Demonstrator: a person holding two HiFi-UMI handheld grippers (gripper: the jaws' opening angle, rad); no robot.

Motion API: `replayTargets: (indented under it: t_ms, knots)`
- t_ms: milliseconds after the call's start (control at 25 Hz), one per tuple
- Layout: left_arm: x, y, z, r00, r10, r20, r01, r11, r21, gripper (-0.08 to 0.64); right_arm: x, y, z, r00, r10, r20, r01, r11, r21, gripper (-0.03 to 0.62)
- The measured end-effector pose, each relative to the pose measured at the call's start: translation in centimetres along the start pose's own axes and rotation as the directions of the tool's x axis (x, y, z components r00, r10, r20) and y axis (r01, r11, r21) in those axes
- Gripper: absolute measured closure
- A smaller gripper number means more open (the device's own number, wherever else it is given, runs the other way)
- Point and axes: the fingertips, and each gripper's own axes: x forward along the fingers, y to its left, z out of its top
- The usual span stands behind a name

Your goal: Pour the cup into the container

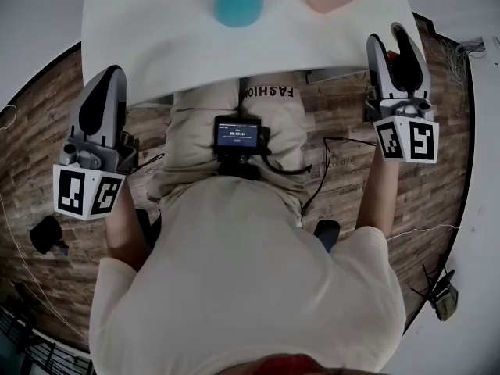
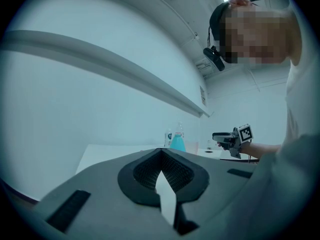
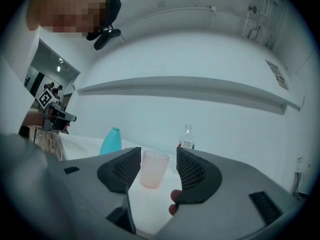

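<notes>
Right gripper (image 3: 157, 160), jaws apart, faces the ungrasped translucent pink plastic cup (image 3: 152, 169); we judge pouring into the teal container (image 3: 111, 141) pending.

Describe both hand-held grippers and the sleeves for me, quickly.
The left hand-held gripper and right hand-held gripper match: grey tapered shells, black ribbed pads, each ending in a white cube printed with black square markers. A thin black cable runs toward the right one. Short pale T-shirt sleeves.
</notes>
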Motion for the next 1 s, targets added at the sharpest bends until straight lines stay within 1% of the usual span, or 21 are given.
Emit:
replayTargets:
  t_ms: [120,360,440,600,720,1000]
  knots:
    - [-0.2,-0.2,-0.4,1.0,-0.003,-0.003,0.003,1.0,-0.009,0.551,-1.1,0.6,-0.3,1.0,-0.001,0.007,0.001,1.0,-0.019,0.371]
    - [-1.0,-0.4,-1.6,1.0,-0.011,-0.016,0.011,1.0,-0.023,0.551,-2.7,2.2,-1.4,1.0,0.008,0.003,-0.008,1.0,-0.028,0.394]
    - [-1.4,-0.3,-2.0,1.0,-0.007,-0.018,0.006,1.0,-0.028,0.551,-3.1,2.7,-2.0,1.0,0.009,-0.008,-0.009,1.0,-0.025,0.396]
    - [-2.1,-0.3,-2.7,1.0,-0.001,-0.022,0.001,1.0,-0.024,0.551,-3.9,3.7,-3.5,1.0,0.002,-0.03,-0.002,1.0,0.015,0.411]
    - [-2.8,-0.7,-3.6,0.999,-0.005,-0.035,0.005,1.0,-0.017,0.551,-4.6,4.6,-4.9,0.998,-0.012,-0.055,0.013,1.0,0.012,0.413]
    - [-3.8,-1.9,-6.3,0.997,-0.024,-0.078,0.022,0.999,-0.028,0.551,-5.6,6.9,-8.0,0.993,-0.023,-0.115,0.023,1.0,-0.004,0.413]
